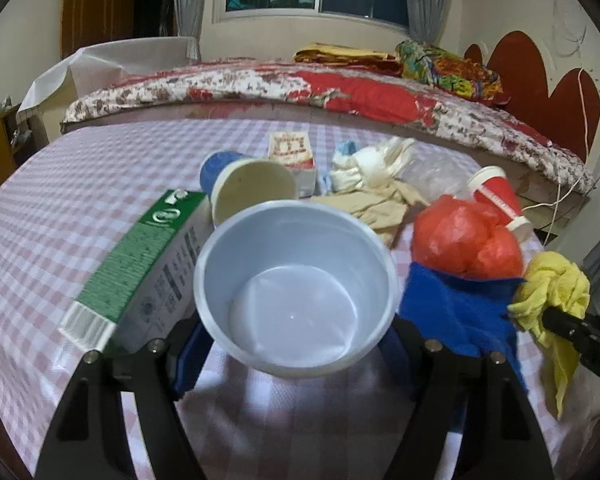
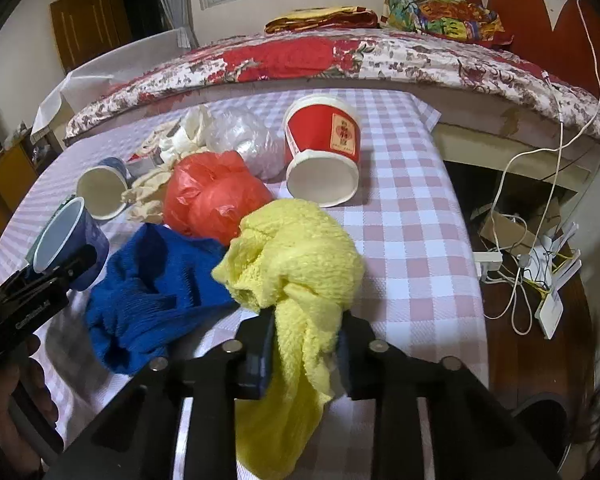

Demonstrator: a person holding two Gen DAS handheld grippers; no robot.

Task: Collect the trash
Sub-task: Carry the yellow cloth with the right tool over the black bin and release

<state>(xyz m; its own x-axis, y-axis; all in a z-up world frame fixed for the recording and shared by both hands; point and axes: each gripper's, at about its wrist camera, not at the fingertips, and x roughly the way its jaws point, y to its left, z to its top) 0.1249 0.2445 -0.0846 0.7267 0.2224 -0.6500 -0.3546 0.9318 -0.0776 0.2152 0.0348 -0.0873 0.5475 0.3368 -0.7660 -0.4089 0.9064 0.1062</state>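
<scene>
My left gripper (image 1: 296, 340) is shut on a blue paper cup (image 1: 296, 292) with a white inside, held mouth towards the camera; it also shows in the right wrist view (image 2: 66, 240). My right gripper (image 2: 304, 344) is shut on a knotted yellow cloth (image 2: 296, 256), lifted just above the checked table; it shows at the right in the left wrist view (image 1: 552, 292). A blue cloth (image 2: 156, 288), an orange plastic bag (image 2: 212, 196), a red paper cup (image 2: 324, 152) on its side, a second blue cup (image 2: 100, 188), a clear bag (image 2: 244, 136) and beige rags (image 2: 152, 192) lie on the table.
A green and white carton (image 1: 140, 272) lies left of the held cup, a small red and white box (image 1: 292, 152) behind. The pink checked table (image 2: 412, 248) ends at the right, with cables and boxes (image 2: 520, 248) on the floor. A bed (image 2: 300, 56) stands behind.
</scene>
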